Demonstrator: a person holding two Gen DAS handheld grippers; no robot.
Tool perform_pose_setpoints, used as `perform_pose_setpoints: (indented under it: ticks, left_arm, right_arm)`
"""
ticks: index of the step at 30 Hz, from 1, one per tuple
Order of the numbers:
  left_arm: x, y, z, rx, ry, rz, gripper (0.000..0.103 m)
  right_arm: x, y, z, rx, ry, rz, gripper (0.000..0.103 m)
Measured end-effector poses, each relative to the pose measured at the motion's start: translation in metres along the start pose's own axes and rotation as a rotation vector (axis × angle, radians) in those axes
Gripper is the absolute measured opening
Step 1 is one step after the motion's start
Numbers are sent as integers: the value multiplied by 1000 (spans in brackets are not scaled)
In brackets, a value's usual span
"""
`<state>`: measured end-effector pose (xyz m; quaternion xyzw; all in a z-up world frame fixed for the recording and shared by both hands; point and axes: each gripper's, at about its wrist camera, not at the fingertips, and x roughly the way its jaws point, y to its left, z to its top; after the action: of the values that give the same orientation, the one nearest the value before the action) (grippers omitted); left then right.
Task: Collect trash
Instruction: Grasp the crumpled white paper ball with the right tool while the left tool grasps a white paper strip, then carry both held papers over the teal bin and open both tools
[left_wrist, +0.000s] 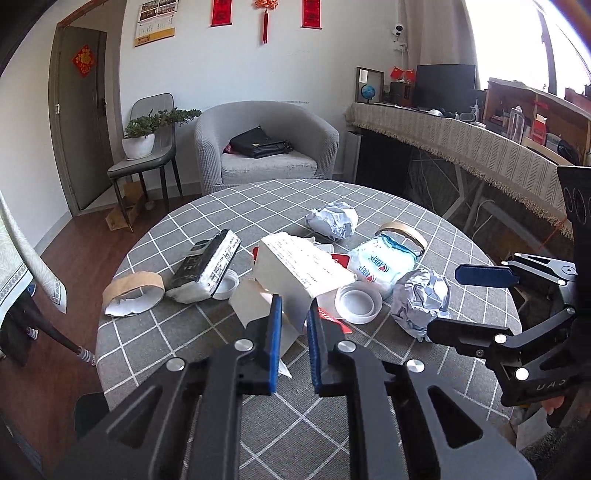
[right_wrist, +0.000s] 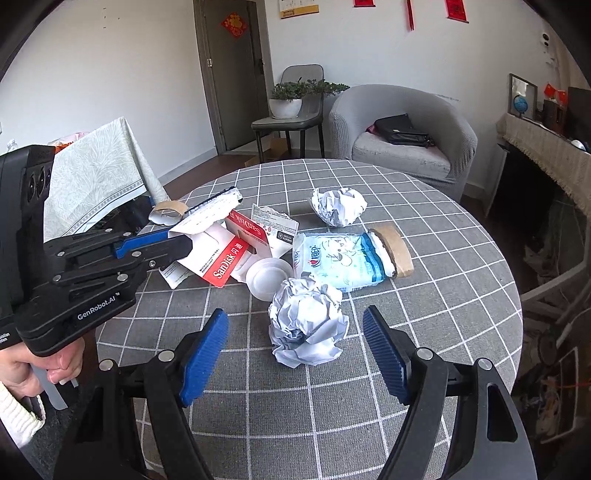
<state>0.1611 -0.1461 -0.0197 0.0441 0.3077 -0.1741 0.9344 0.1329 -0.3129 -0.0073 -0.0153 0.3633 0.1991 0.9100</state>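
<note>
Left gripper (left_wrist: 293, 314) nearly closed, pinching white box (left_wrist: 295, 264) flap to lift; right gripper (right_wrist: 295, 354) wide open, empty, straddling near paper ball (right_wrist: 306, 321) for pickup.

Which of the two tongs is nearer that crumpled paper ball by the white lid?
Right. The right tongs sit open just before the near paper ball; the left tongs are off to its left, pinching a white box.

"SanDisk" on red card package (right_wrist: 236, 258), "GenRobot.AI" on left claw (right_wrist: 177, 248) body
</note>
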Motion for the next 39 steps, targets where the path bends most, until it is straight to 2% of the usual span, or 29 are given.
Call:
perform_pose_setpoints:
  ticks: [6, 11, 13, 15, 18, 22, 34, 39]
  left_arm:
    - [-9, 9, -2, -4, -19, 9, 4]
    - [-18, 23, -5, -36, -18, -17, 2]
    - [-25, 28, -5, -46, -23, -35, 1]
    - [-32, 30, -5, -41, -36, -34, 1]
    - [-43, 38, -4, -53, -55, -34, 1]
    - [-54, 54, -2, -90, -66, -30, 1]
    - [-92, 112, -12, -151, -72, 78, 1]
    - [-104, 145, -25, -162, -62, 150, 1]
  right_arm:
    - [16, -3, 0, 27, 23, -13, 76]
    - [27, -4, 4, 51, 46, -30, 58]
    - [29, -1, 7, 46, 51, -39, 48]
    - [27, 4, 9, 36, 50, -55, 46]
    - [19, 12, 13, 29, 36, -68, 45]
    - [8, 21, 23, 43, -4, -38, 45]
    - [25, 93, 61, 1, -41, 101, 45]
    - [37, 127, 74, -35, -41, 154, 45]
